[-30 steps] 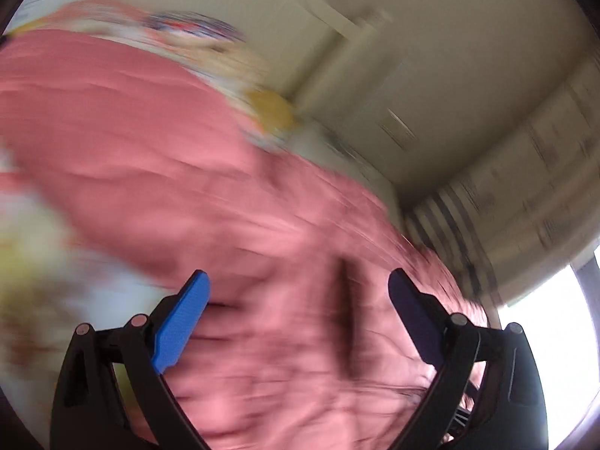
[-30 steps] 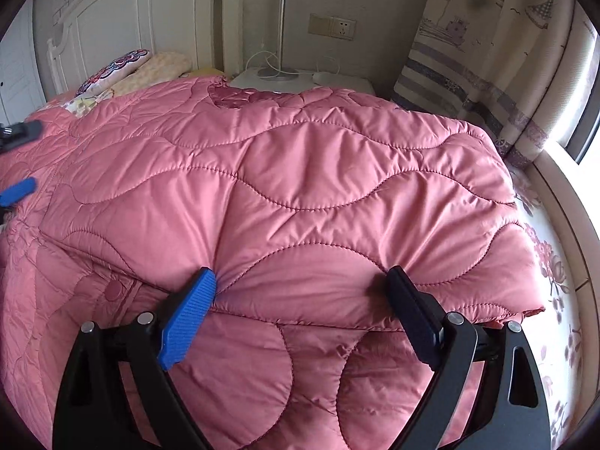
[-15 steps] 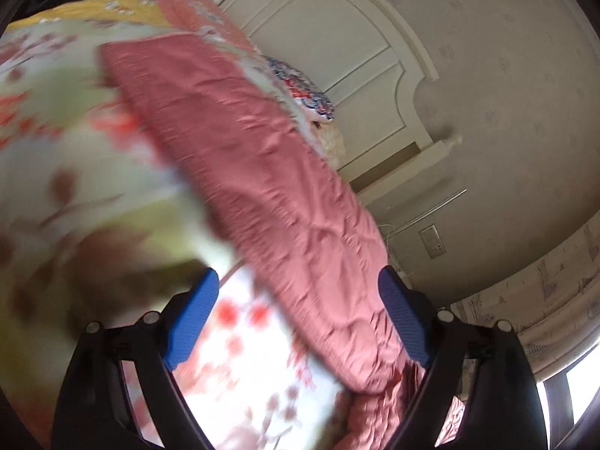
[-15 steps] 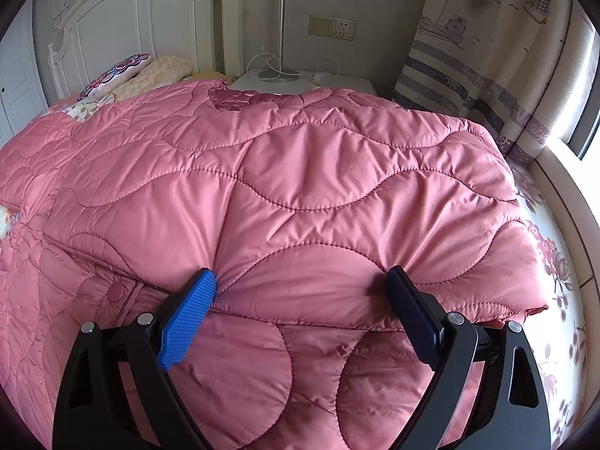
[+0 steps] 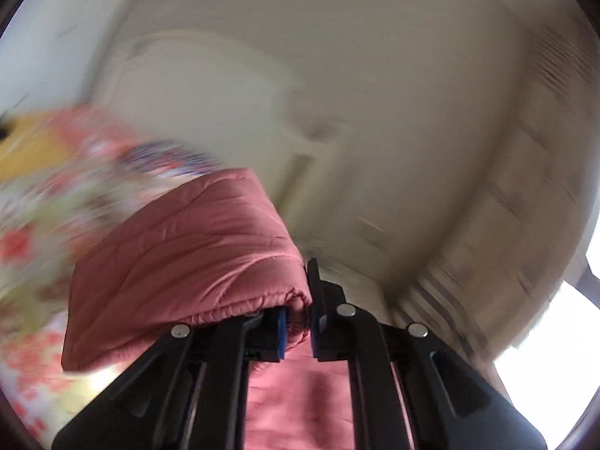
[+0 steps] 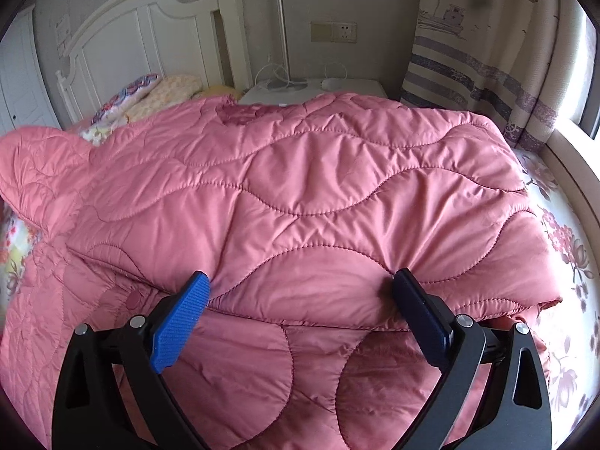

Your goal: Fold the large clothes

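Note:
A large pink quilted cover [image 6: 300, 187] lies folded over itself across the bed. My right gripper [image 6: 300, 281] hovers low over the folded front edge. Its jaws are opening wide, with the fabric beneath them and neither pad pressing it. My left gripper [image 5: 298, 318] is closing tight on a corner edge of the same pink cover [image 5: 187, 255]. Its pads pinch the piped hem and the corner is lifted into the air. In the right wrist view that raised corner [image 6: 37, 165] stands up at the far left. The left wrist view is blurred by motion.
A white headboard [image 6: 123, 48] and pillows [image 6: 150, 93] are at the back left. A white nightstand [image 6: 318, 88] with cables stands behind the bed. A striped curtain [image 6: 487, 56] hangs at the right by a bright window. Floral sheet [image 6: 562, 262] shows along the right side.
My left gripper went from wide open to shut on the cover's corner and swung upward with it. The cover's left corner rose in the right view. My right jaws spread slightly wider.

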`<action>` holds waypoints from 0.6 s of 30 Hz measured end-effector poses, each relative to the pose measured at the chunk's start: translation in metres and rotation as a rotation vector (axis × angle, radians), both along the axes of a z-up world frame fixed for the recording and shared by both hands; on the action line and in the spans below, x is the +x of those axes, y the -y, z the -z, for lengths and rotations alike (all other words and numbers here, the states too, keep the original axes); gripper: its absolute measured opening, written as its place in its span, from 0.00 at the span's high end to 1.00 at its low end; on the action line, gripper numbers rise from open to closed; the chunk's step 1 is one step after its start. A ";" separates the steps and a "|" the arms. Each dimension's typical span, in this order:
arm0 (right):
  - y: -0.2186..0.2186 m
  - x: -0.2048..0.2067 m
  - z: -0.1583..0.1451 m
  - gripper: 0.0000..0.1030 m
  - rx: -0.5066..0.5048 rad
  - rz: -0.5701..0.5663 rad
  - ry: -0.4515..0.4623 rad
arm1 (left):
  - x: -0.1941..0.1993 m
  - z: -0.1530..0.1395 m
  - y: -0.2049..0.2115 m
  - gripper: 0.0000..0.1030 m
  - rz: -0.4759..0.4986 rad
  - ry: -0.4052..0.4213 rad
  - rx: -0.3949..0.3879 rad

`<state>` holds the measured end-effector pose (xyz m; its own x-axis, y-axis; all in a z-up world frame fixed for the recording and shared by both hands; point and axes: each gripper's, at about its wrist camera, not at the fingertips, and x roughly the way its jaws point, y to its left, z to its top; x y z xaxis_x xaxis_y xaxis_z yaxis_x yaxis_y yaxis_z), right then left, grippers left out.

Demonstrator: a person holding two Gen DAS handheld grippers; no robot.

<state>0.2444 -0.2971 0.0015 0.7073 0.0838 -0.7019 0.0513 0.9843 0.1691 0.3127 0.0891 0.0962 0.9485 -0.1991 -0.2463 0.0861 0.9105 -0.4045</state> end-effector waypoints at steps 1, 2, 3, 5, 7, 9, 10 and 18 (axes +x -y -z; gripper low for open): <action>0.008 -0.004 -0.004 0.08 0.030 0.026 0.035 | -0.006 -0.006 0.036 0.92 0.070 0.018 0.067; 0.020 -0.013 -0.011 0.08 0.086 0.068 0.109 | -0.012 -0.007 0.064 0.91 0.127 0.024 0.120; 0.031 -0.023 -0.017 0.08 0.137 0.107 0.184 | -0.014 -0.004 0.098 0.87 0.189 0.015 0.181; 0.055 -0.041 -0.029 0.08 0.204 0.198 0.312 | -0.012 0.017 0.159 0.75 0.260 -0.044 0.307; 0.076 -0.055 -0.032 0.08 0.243 0.290 0.376 | -0.004 0.047 0.210 0.41 0.310 -0.147 0.429; 0.097 -0.064 -0.028 0.08 0.304 0.379 0.397 | 0.012 0.100 0.255 0.17 0.339 -0.300 0.613; 0.106 -0.067 -0.025 0.08 0.333 0.414 0.393 | 0.012 0.121 0.265 0.17 0.337 -0.342 0.685; 0.138 -0.064 -0.005 0.08 0.451 0.495 0.317 | 0.003 0.110 0.239 0.10 0.348 -0.307 0.624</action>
